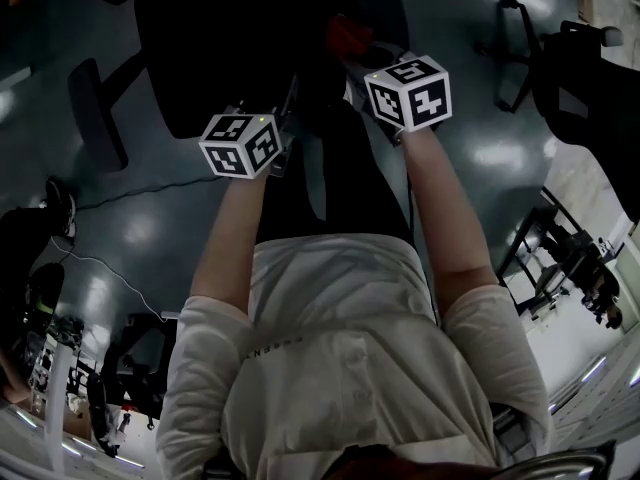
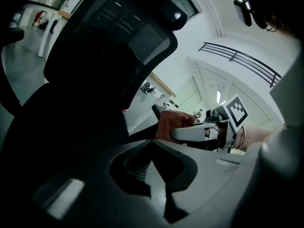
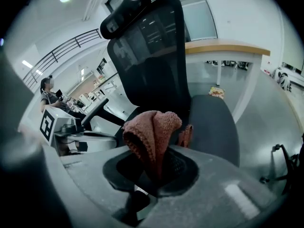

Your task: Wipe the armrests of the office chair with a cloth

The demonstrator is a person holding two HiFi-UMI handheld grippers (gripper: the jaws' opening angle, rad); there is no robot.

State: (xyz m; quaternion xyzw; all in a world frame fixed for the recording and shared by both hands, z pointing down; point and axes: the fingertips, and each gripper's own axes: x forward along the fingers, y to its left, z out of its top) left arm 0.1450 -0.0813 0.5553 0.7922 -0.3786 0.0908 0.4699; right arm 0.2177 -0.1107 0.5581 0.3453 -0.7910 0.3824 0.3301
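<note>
A black mesh-backed office chair (image 3: 156, 56) stands just ahead of me, its seat (image 3: 216, 120) low on the right. Its left armrest (image 3: 97, 107) juts out beside the seat; in the head view it shows as a dark armrest (image 1: 97, 113) at upper left. My right gripper (image 3: 156, 167) is shut on a reddish-brown knitted cloth (image 3: 151, 134), which bunches up above the jaws and hangs in front of the seat. That cloth (image 1: 350, 36) is a red patch over the chair (image 1: 230, 38) in the head view. My left gripper (image 2: 153, 146) is shut with nothing in it, close against the dark chair back (image 2: 85, 80).
Other office chairs (image 1: 575, 63) stand at the upper right on the grey floor, and another chair (image 1: 140, 353) at the lower left. A thin cable (image 1: 130, 193) runs across the floor. A wood-topped counter (image 3: 228, 49) lies behind the chair. A seated person (image 3: 50, 96) is far off.
</note>
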